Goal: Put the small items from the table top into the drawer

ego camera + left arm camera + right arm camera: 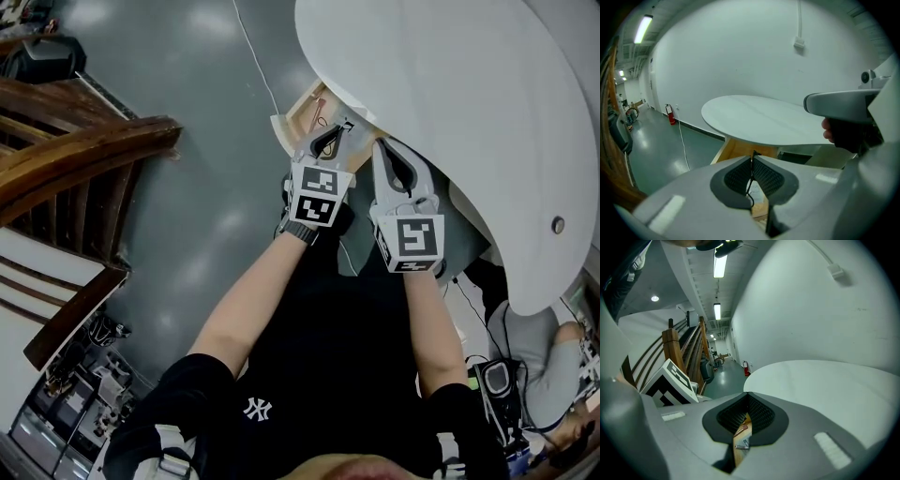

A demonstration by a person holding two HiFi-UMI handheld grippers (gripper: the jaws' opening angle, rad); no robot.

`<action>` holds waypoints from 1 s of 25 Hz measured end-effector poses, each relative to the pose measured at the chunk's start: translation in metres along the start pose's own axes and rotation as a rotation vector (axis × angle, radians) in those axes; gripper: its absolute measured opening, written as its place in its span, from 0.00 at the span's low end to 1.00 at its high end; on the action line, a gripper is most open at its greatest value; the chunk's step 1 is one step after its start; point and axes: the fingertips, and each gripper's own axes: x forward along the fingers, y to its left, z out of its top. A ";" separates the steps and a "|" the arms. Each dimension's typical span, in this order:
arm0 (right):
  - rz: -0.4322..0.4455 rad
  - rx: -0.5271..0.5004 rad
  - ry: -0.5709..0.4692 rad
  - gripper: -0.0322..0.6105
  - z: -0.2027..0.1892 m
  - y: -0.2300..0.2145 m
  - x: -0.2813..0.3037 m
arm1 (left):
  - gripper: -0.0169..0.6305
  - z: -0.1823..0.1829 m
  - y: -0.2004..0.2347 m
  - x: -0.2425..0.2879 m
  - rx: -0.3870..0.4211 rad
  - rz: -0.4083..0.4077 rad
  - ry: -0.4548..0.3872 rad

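The white oval table top (450, 103) (759, 119) (825, 385) shows no items on the part I can see. Below its edge a light wooden drawer (292, 117) (740, 150) stands pulled out. My left gripper (337, 127) (753, 157) hangs over the drawer, its jaws closed with a thin black cord running between the pads. My right gripper (380, 145) (747, 397) is beside it, to the right, shut and empty. Through the gap under its pads I see the drawer's wood (739, 448) with a reddish item and a small metal piece lying in it.
Dark wooden rails (75, 159) stand at the left over a grey floor. A white cable (253, 47) runs across the floor toward the table. A red fire extinguisher (670, 115) stands by the far wall. Gear lies on the floor at the lower right (497, 380).
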 end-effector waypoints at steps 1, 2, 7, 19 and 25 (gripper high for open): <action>0.004 -0.002 0.002 0.08 -0.004 0.001 0.003 | 0.05 -0.004 0.001 0.004 -0.003 -0.004 0.006; 0.007 -0.003 0.002 0.08 -0.009 0.002 0.007 | 0.05 -0.010 0.002 0.009 -0.003 -0.007 0.012; 0.014 0.004 0.002 0.08 -0.032 0.000 0.023 | 0.05 -0.030 0.010 0.039 0.007 -0.020 0.044; 0.002 0.018 0.000 0.08 -0.028 -0.012 0.025 | 0.10 -0.038 0.020 0.062 0.003 0.013 0.121; -0.008 0.019 0.000 0.08 -0.024 -0.017 0.023 | 0.10 -0.034 0.022 0.055 -0.020 0.017 0.118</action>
